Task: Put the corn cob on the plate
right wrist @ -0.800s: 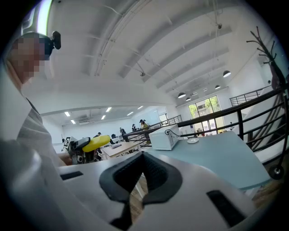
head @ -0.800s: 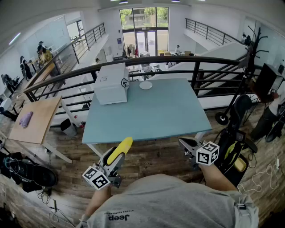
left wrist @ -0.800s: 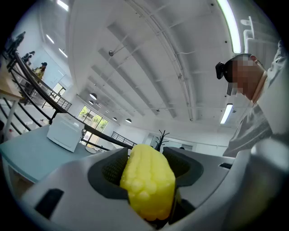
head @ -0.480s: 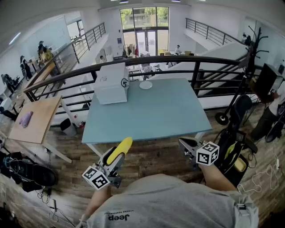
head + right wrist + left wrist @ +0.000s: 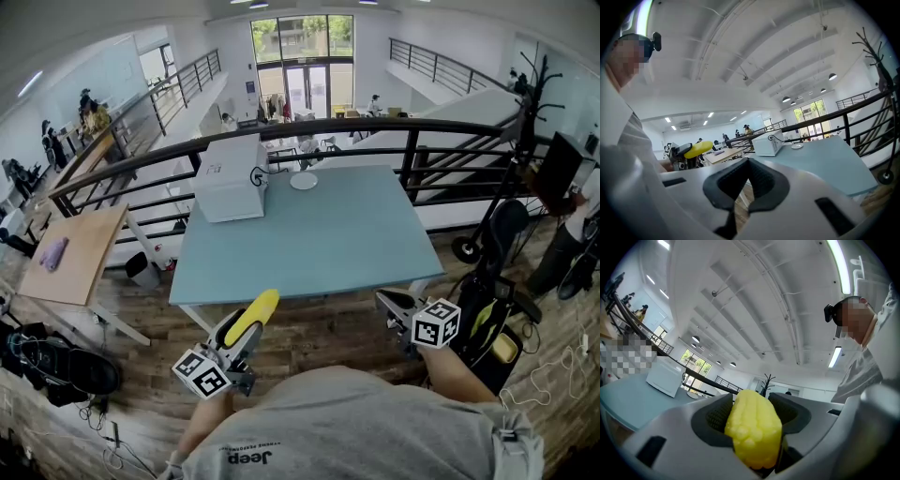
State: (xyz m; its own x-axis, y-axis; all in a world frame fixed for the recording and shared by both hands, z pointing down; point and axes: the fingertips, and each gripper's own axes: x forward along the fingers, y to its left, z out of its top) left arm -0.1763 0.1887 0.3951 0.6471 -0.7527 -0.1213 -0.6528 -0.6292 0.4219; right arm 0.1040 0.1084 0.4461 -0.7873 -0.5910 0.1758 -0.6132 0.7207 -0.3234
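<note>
Hardly anything has changed in the last moment: the left gripper point(image 5: 234, 337) still clamps the corn cob point(image 5: 251, 317) by the person's waist, short of the table point(image 5: 319, 244). The plate point(image 5: 303, 181) sits well apart at the far edge, so the carry is all ahead. Both grippers point roughly level; the right gripper point(image 5: 394, 305) is closed and empty.

Blue table point(image 5: 319, 244) surface open up to plate point(image 5: 304, 181), white box point(image 5: 231, 178) at far left, railing point(image 5: 422, 122) behind

Bright, even light; sharp; fisheye edge distortion.
</note>
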